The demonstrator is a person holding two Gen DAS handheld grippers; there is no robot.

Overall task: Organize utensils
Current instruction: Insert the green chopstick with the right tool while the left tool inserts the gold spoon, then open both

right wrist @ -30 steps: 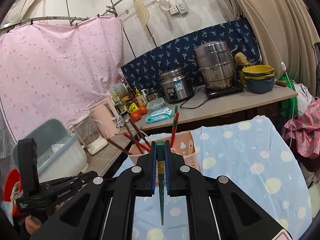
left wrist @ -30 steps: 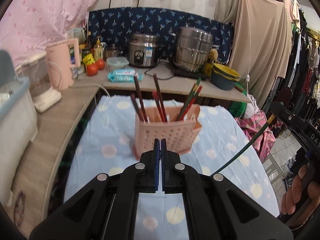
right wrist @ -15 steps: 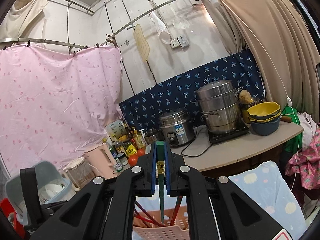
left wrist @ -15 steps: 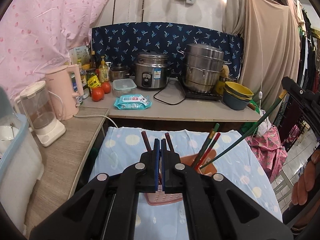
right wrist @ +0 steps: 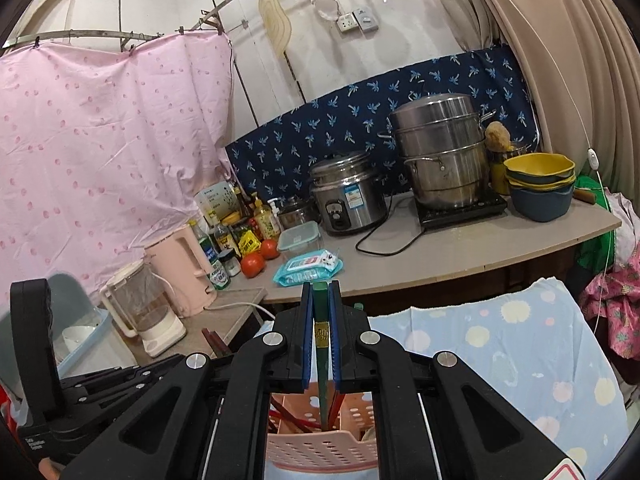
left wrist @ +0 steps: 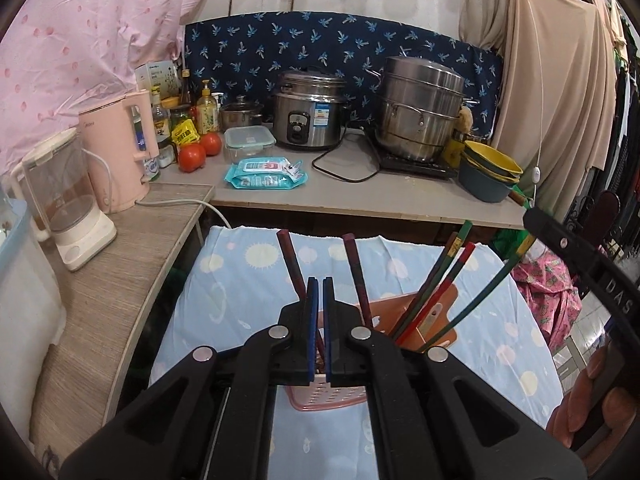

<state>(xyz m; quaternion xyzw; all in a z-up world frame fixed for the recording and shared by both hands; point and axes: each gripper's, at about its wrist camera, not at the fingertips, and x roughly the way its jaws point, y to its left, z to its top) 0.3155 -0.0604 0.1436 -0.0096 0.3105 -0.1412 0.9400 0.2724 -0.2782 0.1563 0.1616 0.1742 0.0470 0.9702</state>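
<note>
A pink perforated utensil basket (left wrist: 434, 320) stands on the blue spotted tablecloth (left wrist: 240, 280) and holds several red, dark and green chopsticks (left wrist: 440, 276). My left gripper (left wrist: 319, 286) is shut and empty, just above the basket's near side. My right gripper (right wrist: 321, 292) is shut on a green chopstick (right wrist: 322, 376), held upright with its lower end inside the basket (right wrist: 320, 446). The same green chopstick (left wrist: 476, 300) slants from the right gripper's body down into the basket in the left wrist view.
A counter (left wrist: 360, 196) behind the table holds a rice cooker (left wrist: 310, 116), a steel steamer pot (left wrist: 420, 112), stacked bowls (left wrist: 490, 176), wipes (left wrist: 266, 172), tomatoes (left wrist: 192, 158) and bottles. A pink kettle (left wrist: 118, 152) and blender (left wrist: 64, 200) stand on the left shelf.
Both grippers have come closer over the basket. The right gripper has lowered the green chopstick so its tip now sits inside the basket. The left gripper stays shut.
</note>
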